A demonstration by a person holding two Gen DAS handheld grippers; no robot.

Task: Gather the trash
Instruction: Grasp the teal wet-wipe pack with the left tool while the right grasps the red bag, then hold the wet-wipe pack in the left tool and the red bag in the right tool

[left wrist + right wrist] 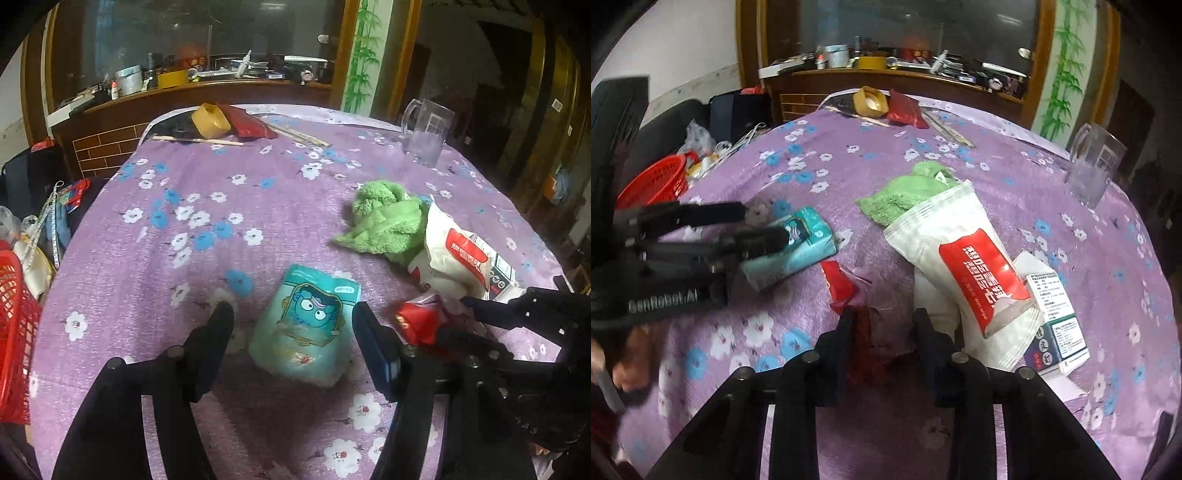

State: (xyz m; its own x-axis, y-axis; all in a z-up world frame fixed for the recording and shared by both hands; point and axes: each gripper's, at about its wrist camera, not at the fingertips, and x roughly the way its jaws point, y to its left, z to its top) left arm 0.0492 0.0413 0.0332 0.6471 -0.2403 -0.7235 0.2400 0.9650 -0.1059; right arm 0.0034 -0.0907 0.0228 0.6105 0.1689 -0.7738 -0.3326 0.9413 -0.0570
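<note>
A teal tissue pack (306,332) with a cartoon face lies on the purple flowered tablecloth (166,266). My left gripper (291,319) is open and straddles it, with a gap at the left finger. The right wrist view shows the same left gripper (761,223) over the teal pack (805,243). A crumpled red wrapper (838,284) sits between the fingers of my right gripper (886,321), which is shut on its near end. From the left wrist view, the right gripper (454,317) holds the red wrapper (417,317) at its tips.
A white pouch with a red label (960,251) lies partly on a green cloth (908,192), with a small printed box (1056,325) beside it. A glass mug (1093,166) stands far right. Tape roll (210,120), red packet (251,123) and chopsticks (199,139) lie at the far edge. A red basket (14,332) sits off the table's left.
</note>
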